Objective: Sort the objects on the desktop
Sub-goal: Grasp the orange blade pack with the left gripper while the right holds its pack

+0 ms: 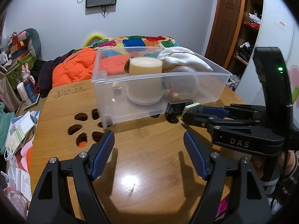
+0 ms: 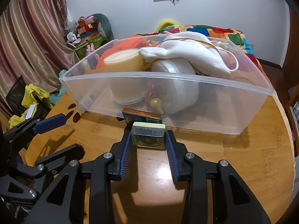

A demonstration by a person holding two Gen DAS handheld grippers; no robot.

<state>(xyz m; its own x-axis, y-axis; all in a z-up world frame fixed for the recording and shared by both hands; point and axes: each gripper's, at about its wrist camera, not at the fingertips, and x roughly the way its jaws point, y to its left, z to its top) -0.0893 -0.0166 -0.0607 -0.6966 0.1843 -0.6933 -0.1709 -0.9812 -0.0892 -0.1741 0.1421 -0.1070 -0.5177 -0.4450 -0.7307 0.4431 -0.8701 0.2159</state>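
The right gripper (image 2: 148,140), at lower centre of the right wrist view, is clamped on a small pale-green box (image 2: 148,134) with a clear face; its printing is too blurred to read, and in the left wrist view the same box (image 1: 192,106) shows only as a sliver at the fingertips of the right gripper (image 1: 188,112). Directly beyond it a dark flat pack (image 2: 141,117) lies on the table against the front wall of the clear plastic bin (image 2: 214,108); its label is illegible. The bin's frosted wall blurs its contents: a cream-coloured cylindrical container (image 2: 124,62), a white cloth pouch (image 2: 188,54) draped over a translucent lidded tub (image 2: 175,85), and small rounded items at the bottom that cannot be identified. The left gripper (image 1: 148,145), at bottom centre of its own view, stands spread apart over bare wood, gripping nothing; in the right wrist view only one blue pad (image 2: 51,122) shows at left. The surface is a glossy bamboo table (image 1: 142,168) with paw-print cut-outs (image 1: 84,127) at centre left. Behind, a patchwork quilt (image 1: 142,41) and an orange padded jacket (image 1: 74,65) lie heaped; striped curtains (image 2: 28,37) fill the upper left.
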